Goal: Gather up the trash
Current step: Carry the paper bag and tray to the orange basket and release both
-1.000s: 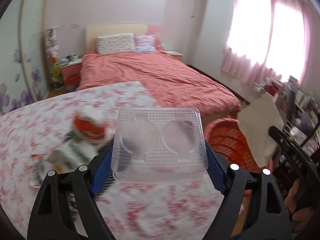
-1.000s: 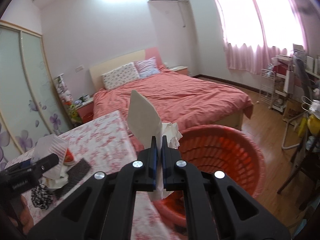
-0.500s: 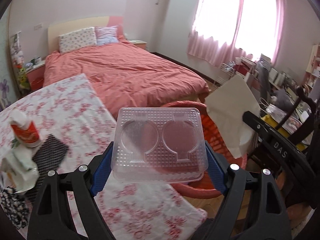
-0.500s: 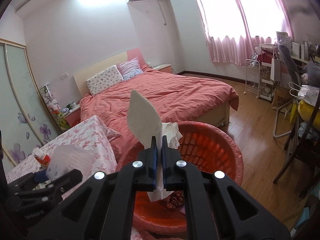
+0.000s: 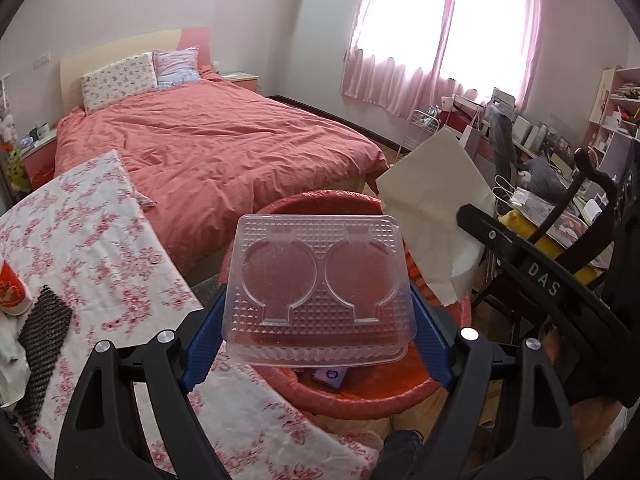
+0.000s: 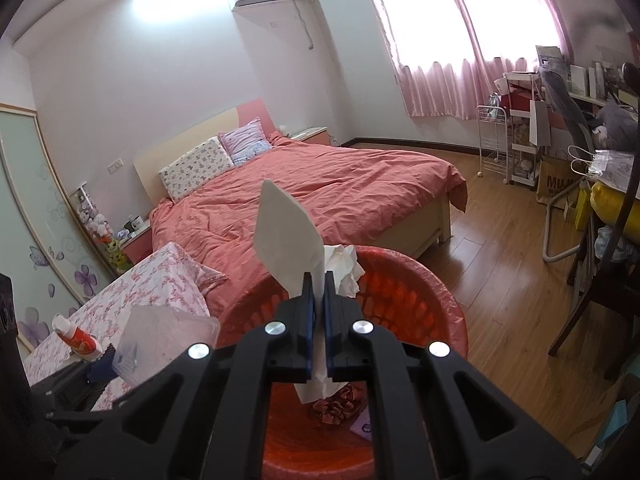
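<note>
Both grippers have swung away from the floral-cloth table (image 5: 100,248) until the red plastic laundry-style basket (image 5: 360,396) sits directly below them, the likely drop spot.

The left gripper (image 5: 318,316) has its jaws spread wide, clamped on the side edges of a clear embossed plastic clamshell tray (image 5: 318,280). The tray is held nearly flat over the basket's near rim, long axis running left to right.

The right gripper (image 6: 316,312) has its jaws almost closed, pinching a cream paper sheet with crumpled white tissue (image 6: 288,236). It stands upright, tip pointing up and far, lower end hanging into the basket.
</note>
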Motion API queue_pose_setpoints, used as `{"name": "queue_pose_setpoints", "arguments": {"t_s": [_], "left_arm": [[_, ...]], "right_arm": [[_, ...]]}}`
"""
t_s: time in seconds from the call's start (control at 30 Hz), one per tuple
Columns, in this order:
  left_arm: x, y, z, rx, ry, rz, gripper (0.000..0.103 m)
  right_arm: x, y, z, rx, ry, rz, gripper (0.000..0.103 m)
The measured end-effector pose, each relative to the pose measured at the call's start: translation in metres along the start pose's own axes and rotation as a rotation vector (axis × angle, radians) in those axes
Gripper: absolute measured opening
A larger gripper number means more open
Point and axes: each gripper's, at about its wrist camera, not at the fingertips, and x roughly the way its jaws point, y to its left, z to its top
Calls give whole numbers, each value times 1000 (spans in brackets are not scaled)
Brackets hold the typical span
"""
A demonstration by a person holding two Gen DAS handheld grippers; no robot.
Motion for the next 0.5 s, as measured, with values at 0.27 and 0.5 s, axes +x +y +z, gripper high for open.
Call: {"name": "queue_pose_setpoints", "arguments": {"t_s": [0.27,0.5], "left_arm": [[27,-3,-7,-7,79,0,85],[32,5,-16,-58,131,0,85]], "right_arm": [[18,-16,0,62,35,4,21],[18,-22,-6,69,47,-21,28]]}}
